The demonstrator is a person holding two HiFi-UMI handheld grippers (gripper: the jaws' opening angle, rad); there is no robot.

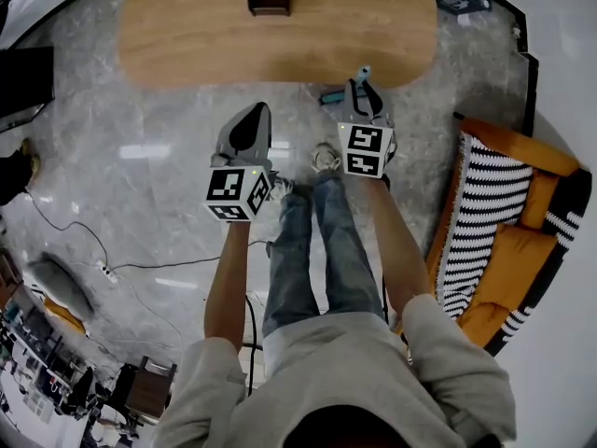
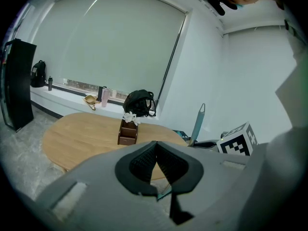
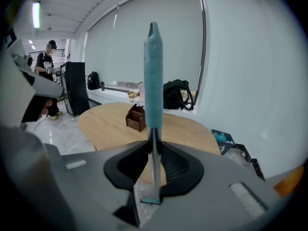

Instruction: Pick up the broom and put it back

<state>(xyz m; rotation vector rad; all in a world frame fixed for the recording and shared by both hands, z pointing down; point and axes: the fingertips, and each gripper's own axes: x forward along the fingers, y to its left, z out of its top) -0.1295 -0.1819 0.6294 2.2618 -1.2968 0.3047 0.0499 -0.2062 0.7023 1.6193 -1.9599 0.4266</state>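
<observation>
The pick-up step looks finished and the carrying step is in hand. The slim broom with a silver metal shaft and a teal plastic grip (image 3: 153, 71) stands upright in the right gripper (image 3: 153, 146), whose dark ribbed fingers (image 3: 180, 165) pinch the bare shaft just below the teal grip. In the head view the grip's pointed tip rises above that gripper, near the edge of the oval light-wood table (image 1: 280, 54). The broom's lower end shows only as a small teal piece beneath the fingers, and whether it touches the grey marble floor (image 1: 140, 157) cannot be told. The left gripper (image 2: 155, 146) is held out just beside the right one. Its fingers (image 2: 139, 165) meet at the tips with nothing between them, so it takes no part in the hold. What remains is putting the broom back, and its proper resting place is not marked in these views. Some teal items lie on the floor by the white wall beyond the table, but what they are is unclear. The next move calls for walking the broom to its place while keeping the shaft upright and clear of the table edge. There the lower end should be settled on the floor and the handle leaned against something steady before the fingers let go of the shaft.
</observation>
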